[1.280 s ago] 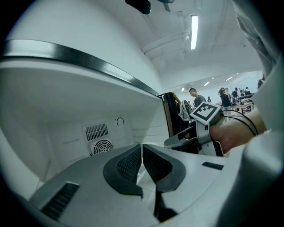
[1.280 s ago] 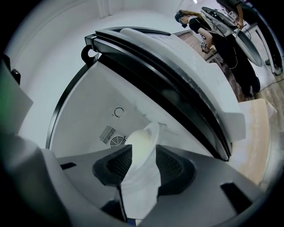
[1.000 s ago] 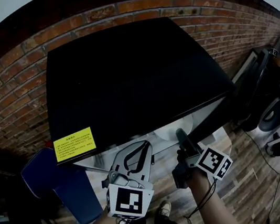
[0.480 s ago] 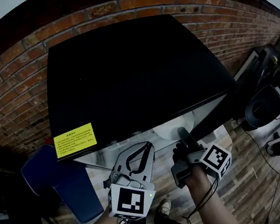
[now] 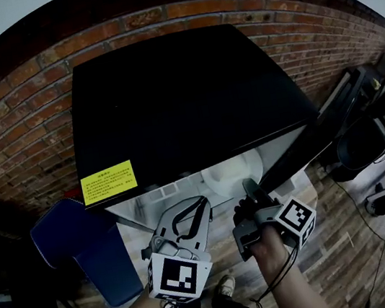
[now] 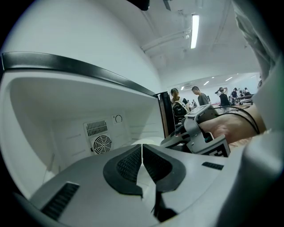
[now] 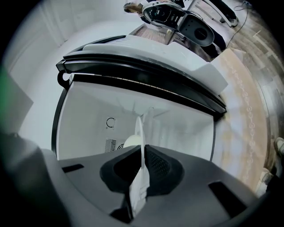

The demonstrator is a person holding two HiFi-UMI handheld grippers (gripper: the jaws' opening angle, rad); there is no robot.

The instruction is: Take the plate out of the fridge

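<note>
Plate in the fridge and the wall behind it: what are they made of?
Plate: smooth plain white with a thin rim, ceramic or plastic; cannot tell which. Wall: reddish brick with pale mortar lines, matt and rough.

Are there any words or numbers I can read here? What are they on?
Yellow sticker on top of the fridge: dark print, too small to read.
Left cube marker: black-and-white square pattern, no words.
Right cube marker: the same kind of pattern, no words.
Nothing else can be read.
</note>
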